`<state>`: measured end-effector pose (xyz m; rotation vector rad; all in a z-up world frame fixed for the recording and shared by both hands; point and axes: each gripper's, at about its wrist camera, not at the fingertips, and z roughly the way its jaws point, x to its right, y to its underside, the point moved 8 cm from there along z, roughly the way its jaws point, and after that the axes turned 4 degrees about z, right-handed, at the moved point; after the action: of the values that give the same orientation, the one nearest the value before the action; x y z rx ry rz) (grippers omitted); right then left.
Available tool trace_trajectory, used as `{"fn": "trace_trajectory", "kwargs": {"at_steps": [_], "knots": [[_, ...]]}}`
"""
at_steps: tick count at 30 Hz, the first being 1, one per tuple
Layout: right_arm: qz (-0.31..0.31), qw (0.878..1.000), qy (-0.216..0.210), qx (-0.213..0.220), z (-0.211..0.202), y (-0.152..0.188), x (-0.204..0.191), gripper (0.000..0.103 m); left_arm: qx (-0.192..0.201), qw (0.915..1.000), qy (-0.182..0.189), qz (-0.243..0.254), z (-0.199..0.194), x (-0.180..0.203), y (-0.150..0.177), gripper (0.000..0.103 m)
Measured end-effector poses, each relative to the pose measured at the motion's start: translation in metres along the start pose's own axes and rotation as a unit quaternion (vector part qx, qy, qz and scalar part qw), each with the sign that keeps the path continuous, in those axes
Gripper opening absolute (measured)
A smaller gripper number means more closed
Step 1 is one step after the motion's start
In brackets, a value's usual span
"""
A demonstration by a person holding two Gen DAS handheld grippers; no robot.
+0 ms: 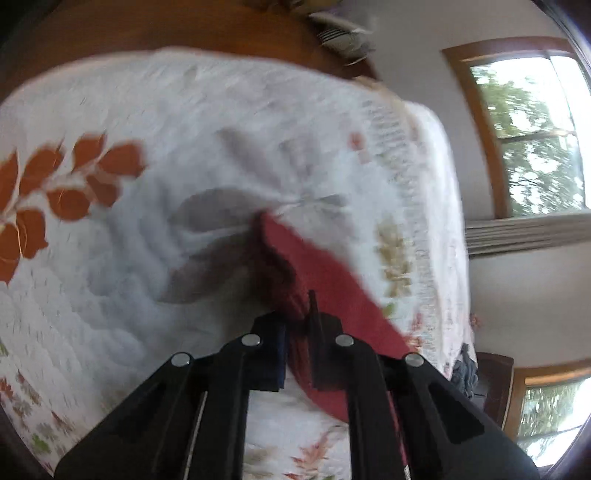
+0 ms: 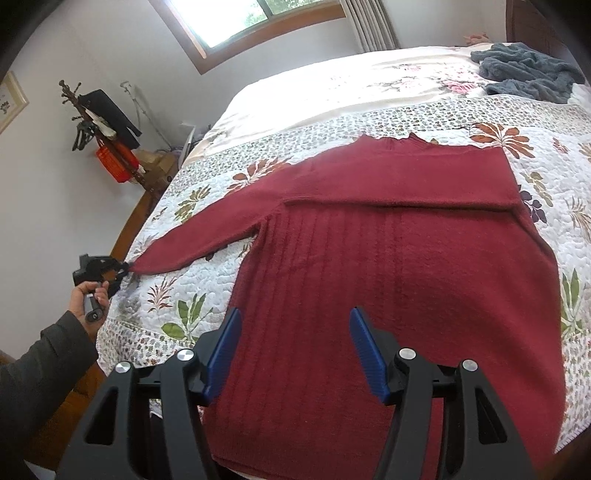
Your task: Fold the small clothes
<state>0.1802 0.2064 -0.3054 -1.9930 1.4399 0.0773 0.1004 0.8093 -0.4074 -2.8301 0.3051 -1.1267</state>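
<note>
1. The bed [image 2: 369,110] carried the red sweater [image 2: 388,277], spread flat.
2. One sleeve [image 2: 399,177] lay folded across the chest; the other, and the body, remained.
3. The left tool [image 2: 123,273] was clamped on the outstretched cuff [image 1: 291,317].
4. The right tool [image 2: 295,350] hovered, spread wide, empty.

A home bedroom: quilted bed [image 2: 369,110], curtained window [image 2: 258,18], coat rack [image 2: 107,129].

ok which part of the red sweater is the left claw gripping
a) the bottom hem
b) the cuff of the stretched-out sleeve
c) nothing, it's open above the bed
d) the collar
b: in the right wrist view the left claw is shut on the cuff of the sweater, with that sleeve stretched toward the bed's edge.
</note>
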Motion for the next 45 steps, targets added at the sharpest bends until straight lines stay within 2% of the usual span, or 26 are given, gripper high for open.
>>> {"fn": "trace_trajectory", "kwargs": {"at_steps": [4, 9, 12, 18, 26, 32, 36, 39, 40, 41, 43, 45], "knots": [[0.006, 1.0, -0.006, 0.006, -0.006, -0.002, 0.001, 0.061, 0.024, 0.9965, 0.032, 0.074, -0.029, 0.066, 0.002, 0.007], [0.016, 1.0, -0.011, 0.023, -0.023, -0.007, 0.006, 0.061, 0.033, 0.9845, 0.072, 0.156, -0.049, 0.157, 0.025, 0.007], [0.023, 0.999, -0.013, 0.033, -0.032, -0.01, 0.013, 0.061, 0.021, 0.9738, 0.098, 0.204, -0.046, 0.216, 0.056, 0.007], [0.038, 0.998, -0.012, 0.044, -0.043, -0.015, 0.031, 0.061, -0.017, 0.9563, 0.111, 0.27, -0.007, 0.288, 0.124, 0.007], [0.067, 0.997, -0.012, 0.043, -0.033, -0.018, 0.064, 0.061, -0.082, 0.9308, 0.096, 0.343, 0.08, 0.337, 0.219, 0.007], [0.092, 0.995, -0.007, 0.032, -0.021, -0.015, 0.091, 0.062, -0.138, 0.9161, 0.073, 0.37, 0.154, 0.333, 0.287, 0.007], [0.097, 0.995, -0.003, 0.027, -0.016, -0.021, 0.107, 0.069, -0.171, 0.9056, 0.048, 0.385, 0.199, 0.32, 0.323, 0.008], [0.13, 0.991, -0.035, 0.005, -0.007, -0.036, 0.118, 0.085, -0.214, 0.8897, 0.027, 0.402, 0.227, 0.303, 0.356, 0.024], [0.147, 0.988, -0.052, -0.007, -0.002, -0.044, 0.121, 0.086, -0.217, 0.8868, 0.025, 0.407, 0.228, 0.3, 0.361, 0.034], [0.156, 0.986, -0.063, -0.015, 0.002, -0.051, 0.123, 0.086, -0.216, 0.8854, 0.025, 0.411, 0.226, 0.297, 0.364, 0.049], [0.172, 0.98, -0.099, -0.032, 0.016, -0.074, 0.123, 0.086, -0.201, 0.8914, 0.037, 0.404, 0.213, 0.291, 0.361, 0.07], [0.181, 0.971, -0.146, -0.053, 0.037, -0.099, 0.115, 0.085, -0.192, 0.9011, 0.055, 0.385, 0.196, 0.282, 0.353, 0.077]]}}
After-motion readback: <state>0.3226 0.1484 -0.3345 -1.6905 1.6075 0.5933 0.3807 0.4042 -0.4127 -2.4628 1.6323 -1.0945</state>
